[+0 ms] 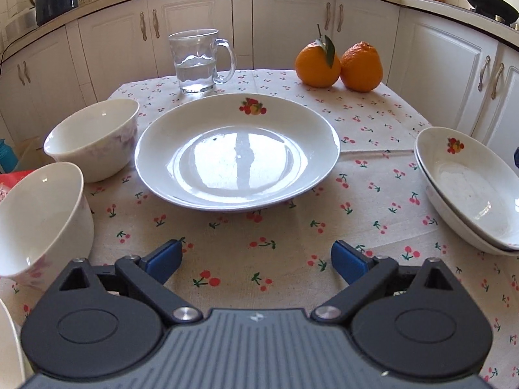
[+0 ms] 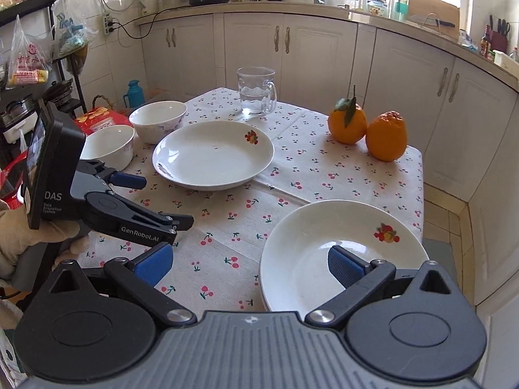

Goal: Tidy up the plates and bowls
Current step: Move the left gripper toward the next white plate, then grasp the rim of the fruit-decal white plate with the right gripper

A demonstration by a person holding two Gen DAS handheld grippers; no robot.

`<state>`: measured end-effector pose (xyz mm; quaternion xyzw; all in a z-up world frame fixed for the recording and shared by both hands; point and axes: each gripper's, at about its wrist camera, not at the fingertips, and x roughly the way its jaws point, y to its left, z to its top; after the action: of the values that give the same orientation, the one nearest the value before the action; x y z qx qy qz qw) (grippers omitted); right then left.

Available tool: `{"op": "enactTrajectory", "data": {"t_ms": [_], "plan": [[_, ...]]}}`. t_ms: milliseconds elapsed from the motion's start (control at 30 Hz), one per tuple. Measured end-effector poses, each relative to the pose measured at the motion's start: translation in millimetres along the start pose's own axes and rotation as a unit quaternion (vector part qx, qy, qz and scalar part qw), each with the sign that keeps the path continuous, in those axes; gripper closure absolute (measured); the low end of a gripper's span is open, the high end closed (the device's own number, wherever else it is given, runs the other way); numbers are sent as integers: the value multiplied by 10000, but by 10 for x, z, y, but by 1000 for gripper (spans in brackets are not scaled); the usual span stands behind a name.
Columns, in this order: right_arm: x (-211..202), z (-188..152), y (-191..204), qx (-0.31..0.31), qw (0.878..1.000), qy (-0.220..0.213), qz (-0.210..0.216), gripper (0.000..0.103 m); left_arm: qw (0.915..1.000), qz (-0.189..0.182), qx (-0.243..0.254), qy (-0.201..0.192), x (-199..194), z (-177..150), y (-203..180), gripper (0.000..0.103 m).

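A large white plate [image 1: 236, 152] with a fruit print lies mid-table, also in the right wrist view [image 2: 212, 155]. Two white bowls stand left of it, a far bowl [image 1: 92, 139] [image 2: 158, 120] and a near bowl [image 1: 39, 220] [image 2: 108, 146]. Two stacked plates [image 1: 470, 188] sit at the right edge, also in the right wrist view [image 2: 308, 253]. My left gripper [image 1: 256, 259] is open and empty, just short of the large plate; it also shows in the right wrist view [image 2: 159, 201]. My right gripper [image 2: 249, 264] is open and empty, its right finger over the stacked plates.
A glass mug of water [image 1: 198, 61] and two oranges [image 1: 337, 61] stand at the table's far side on the cherry-print cloth [image 1: 259, 233]. White cabinets [image 1: 194, 19] ring the table. Another white rim [image 1: 8, 340] shows at the left edge.
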<state>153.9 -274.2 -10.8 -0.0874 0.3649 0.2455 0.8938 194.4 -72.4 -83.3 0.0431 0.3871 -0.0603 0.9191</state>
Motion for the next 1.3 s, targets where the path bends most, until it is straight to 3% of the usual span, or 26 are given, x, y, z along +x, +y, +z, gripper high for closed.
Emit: {"op": "enactTrajectory", "data": {"t_ms": [433,933,1300], "plan": [[823,657,-69,-656,9939,549,697,0,9997,-11,-52,-238,135,22,18,0],[1692,1341,-193,-1453,9743,900,1468,0,9991,134,-196,-352,180,58,68,0],[2396,1707,-215,-1680,9589,1271,1900,1,9990,132,-208,-373,173,70,73,2]]}}
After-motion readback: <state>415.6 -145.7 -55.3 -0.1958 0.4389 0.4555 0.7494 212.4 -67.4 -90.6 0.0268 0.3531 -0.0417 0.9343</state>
